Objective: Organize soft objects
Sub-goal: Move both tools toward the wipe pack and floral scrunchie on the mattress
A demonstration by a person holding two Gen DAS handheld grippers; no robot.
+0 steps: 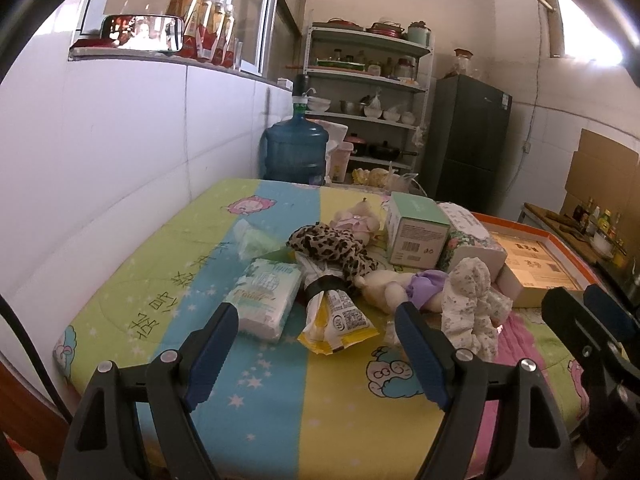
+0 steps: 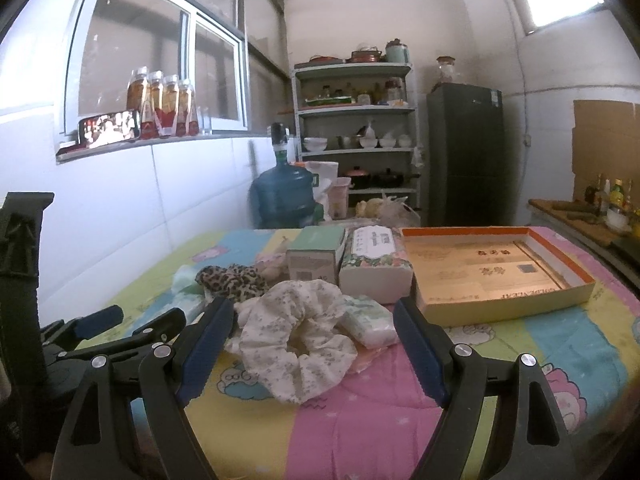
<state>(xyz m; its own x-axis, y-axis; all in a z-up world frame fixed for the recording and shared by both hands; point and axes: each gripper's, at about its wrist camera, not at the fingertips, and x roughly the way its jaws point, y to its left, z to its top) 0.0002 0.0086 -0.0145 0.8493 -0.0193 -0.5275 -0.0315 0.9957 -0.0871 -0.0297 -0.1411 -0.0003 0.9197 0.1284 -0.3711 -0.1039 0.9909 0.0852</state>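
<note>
Plush toy (image 1: 394, 286) partly hidden by scrunchie (image 1: 470, 300).

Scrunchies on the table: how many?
2: a floral white scrunchie nearest the right gripper, and a leopard-print scrunchie behind it, left of the boxes. Others may be hidden under the pile.

Dim daylight, window glare, fisheye warping

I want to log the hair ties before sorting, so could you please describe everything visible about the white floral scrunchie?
The white floral scrunchie is a gathered ring of thin, soft-looking cloth, cream with tiny grey-green sprigs, its small centre hole facing up. It lies flat and rumpled on the cartoon-print bedspread, mostly on a pink stripe. Its far edge overlaps a small tissue pack. The right gripper hangs open around it without touching.
</note>
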